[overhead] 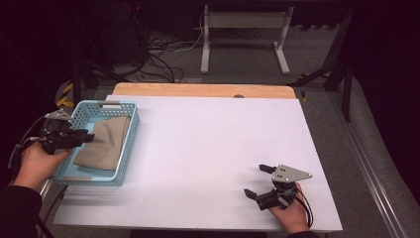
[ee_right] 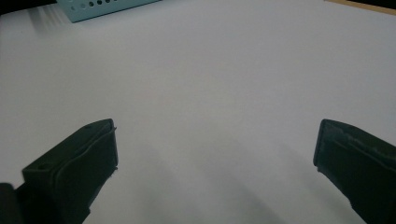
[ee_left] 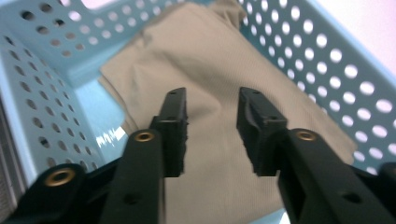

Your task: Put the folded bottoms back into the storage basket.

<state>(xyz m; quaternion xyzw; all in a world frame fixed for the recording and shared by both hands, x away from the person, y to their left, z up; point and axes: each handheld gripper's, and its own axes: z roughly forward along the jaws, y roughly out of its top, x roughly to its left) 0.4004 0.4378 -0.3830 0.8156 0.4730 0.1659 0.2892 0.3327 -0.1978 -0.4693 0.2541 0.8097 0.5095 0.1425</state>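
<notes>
A light blue perforated basket point(overhead: 128, 141) stands at the table's left edge, and a folded beige cloth point(overhead: 105, 144) lies inside it. My left gripper point(overhead: 88, 137) reaches over the basket's left wall, held by a hand. In the left gripper view its jaws point(ee_left: 212, 100) hover just above the cloth point(ee_left: 210, 56), a modest gap between them and nothing in that gap. My right gripper point(overhead: 253, 179) rests in a hand near the front right of the white table, wide open. The right gripper view has its jaws point(ee_right: 217, 140) far apart over bare white surface.
The white tabletop point(overhead: 213, 144) stretches between the basket and my right gripper, with a wooden strip point(overhead: 198, 90) along its far edge. A corner of the basket point(ee_right: 93, 8) is at the top left of the right gripper view. Beyond the table are cables and a white stand on the floor.
</notes>
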